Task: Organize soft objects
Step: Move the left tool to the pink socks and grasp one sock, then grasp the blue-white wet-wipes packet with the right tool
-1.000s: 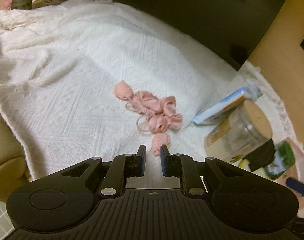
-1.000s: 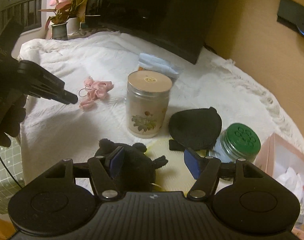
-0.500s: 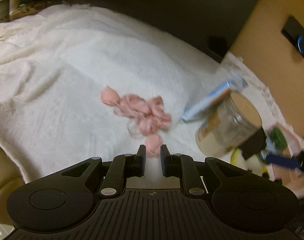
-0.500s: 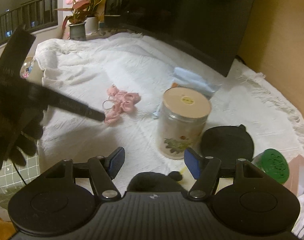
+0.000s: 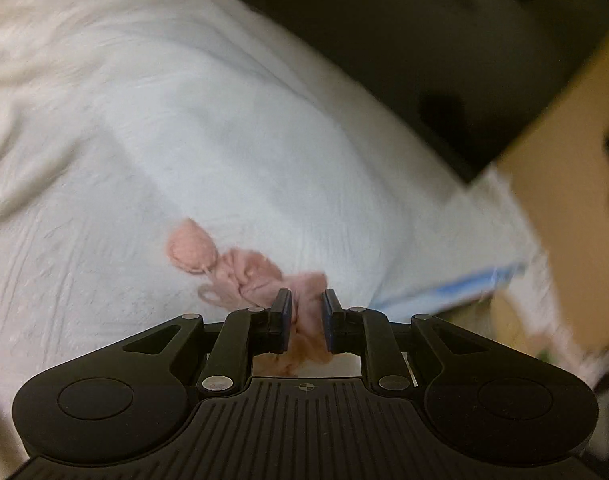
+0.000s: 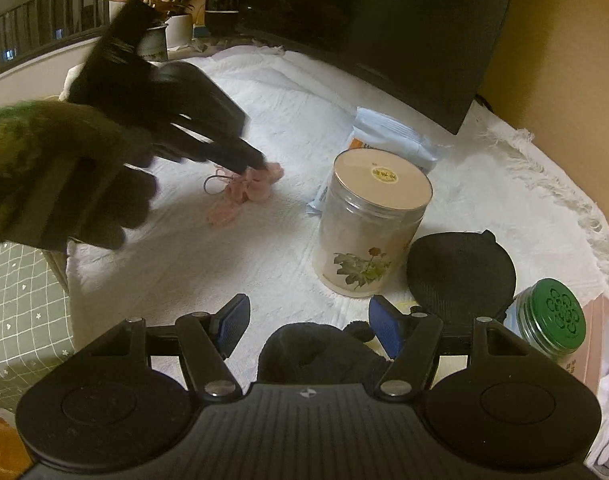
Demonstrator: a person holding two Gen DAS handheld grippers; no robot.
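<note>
Left gripper (image 5: 306, 312): narrowly parted, the jaws just seen opening a little; pink fabric lies between the pads, but a grip cannot be told.
Pink hair tie (image 5: 260, 276): spread on the white cloth (image 5: 184, 140), its near end between the left fingers.
Right gripper (image 6: 308, 322): held wide apart, nothing gripped; a black plush object (image 6: 316, 354) sits below it.
Jar (image 6: 370, 224): upright, right of the tie.

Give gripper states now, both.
Left gripper: jaws narrow, pink hair tie between them; grip cannot be told.
Right gripper: open, holding nothing.
</note>
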